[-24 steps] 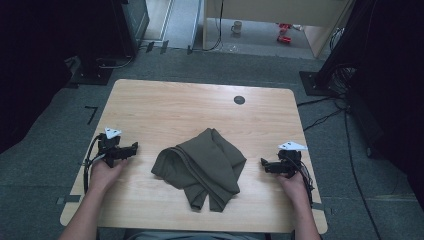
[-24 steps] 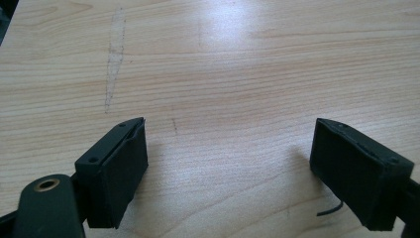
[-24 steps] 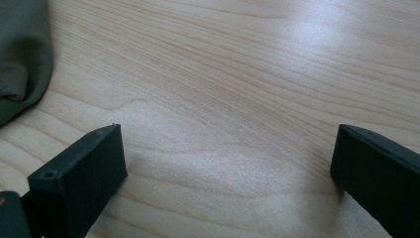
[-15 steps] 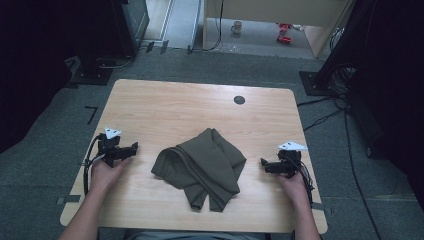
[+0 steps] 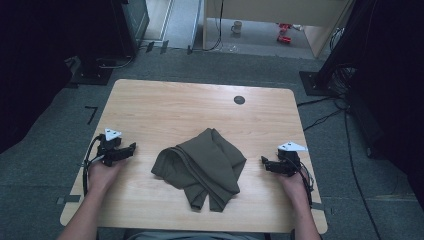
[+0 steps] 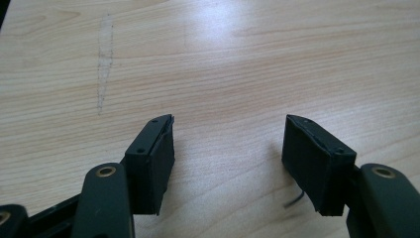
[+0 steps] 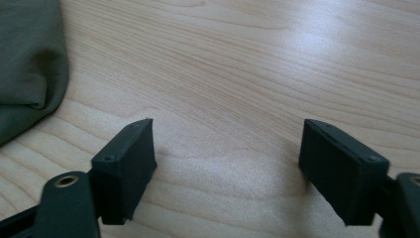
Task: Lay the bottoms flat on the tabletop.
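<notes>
I read no brand, label or writing on anything here. At the table's (image 5: 150, 107) left edge, my left hand (image 5: 102, 172) holds the left gripper (image 5: 131, 148) low over the wood, its jaws spread wide with nothing between them — in the left gripper view, the gripper (image 6: 228, 144) frames bare grain and a faint scuff mark (image 6: 104, 64). The cloth (image 5: 202, 167), an olive-green crumpled heap, lies at the middle of the table toward the near edge, apart from both grippers and roughly midway between them. A small dark round disc (image 5: 239, 100) sits in the tabletop near the far edge. On the right, my right hand (image 5: 295, 182) holds the right gripper (image 5: 264, 163), jaws pointing toward the cloth and likewise gaping on nothing — in the right gripper view, the gripper (image 7: 228, 144) stands over bare wood, with the cloth's edge (image 7: 29, 64) at upper left, clear of the near jaw.
</notes>
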The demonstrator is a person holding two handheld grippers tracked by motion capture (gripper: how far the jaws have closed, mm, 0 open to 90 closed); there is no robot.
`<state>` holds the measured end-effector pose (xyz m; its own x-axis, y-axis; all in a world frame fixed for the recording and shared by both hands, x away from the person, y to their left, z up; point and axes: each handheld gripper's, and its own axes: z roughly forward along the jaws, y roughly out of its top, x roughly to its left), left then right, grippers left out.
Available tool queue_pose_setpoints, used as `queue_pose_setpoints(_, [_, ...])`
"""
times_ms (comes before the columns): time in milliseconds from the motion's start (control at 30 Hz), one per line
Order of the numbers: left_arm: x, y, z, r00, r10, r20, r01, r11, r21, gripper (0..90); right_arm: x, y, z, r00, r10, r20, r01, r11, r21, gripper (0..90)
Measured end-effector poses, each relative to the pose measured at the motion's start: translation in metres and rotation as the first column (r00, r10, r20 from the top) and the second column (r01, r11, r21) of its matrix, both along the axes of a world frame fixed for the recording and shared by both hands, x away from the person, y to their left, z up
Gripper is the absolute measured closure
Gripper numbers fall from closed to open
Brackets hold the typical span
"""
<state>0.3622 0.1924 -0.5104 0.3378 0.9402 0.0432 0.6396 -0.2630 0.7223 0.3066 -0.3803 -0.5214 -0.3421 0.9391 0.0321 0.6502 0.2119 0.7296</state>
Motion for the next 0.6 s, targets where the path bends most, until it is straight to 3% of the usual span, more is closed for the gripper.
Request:
queue_pose_setpoints(67, [-0.001,-0.001,0.002,0.9999,-0.012,0.004,0.012,0.9999,0.011,39.5,0.0,0.001,0.001,1.0,0.002,0.004,-0.002,1.0,0.007,23.0])
queue_pose_setpoints(133, [-0.002,-0.003,0.006,0.9992,-0.038,0.008,0.038,0.9993,-0.004,39.4,0.0,0.001,0.002,1.0,0.002,0.007,-0.002,0.9999,0.012,23.6])
queue_pose_setpoints(167, [-0.004,-0.006,0.012,0.9977,-0.065,0.018,0.066,0.9972,-0.036,38.9,0.0,0.002,0.004,0.9998,0.01,0.017,-0.011,0.9998,0.019,24.4])
queue_pose_setpoints(333, [-0.007,-0.012,0.022,0.9928,-0.115,0.033,0.117,0.9896,-0.083,36.7,-0.002,0.004,0.006,0.9992,0.018,0.035,-0.018,0.9998,0.01,25.7])
queue_pose_setpoints(367, [-0.009,-0.017,0.025,0.9885,-0.148,0.028,0.15,0.9834,-0.101,36.0,-0.001,0.005,0.006,0.9991,0.02,0.036,-0.02,0.9998,0.009,26.1])
queue_pose_setpoints(500, [-0.014,-0.027,0.032,0.9773,-0.208,0.039,0.211,0.9709,-0.113,35.8,-0.001,0.006,0.005,0.9992,0.031,0.026,-0.031,0.9995,0.009,26.6])
queue_pose_setpoints(600, [-0.02,-0.036,0.037,0.9678,-0.246,0.054,0.251,0.9609,-0.118,37.6,-0.002,0.007,0.005,0.9987,0.05,0.01,-0.051,0.9976,0.047,33.2])
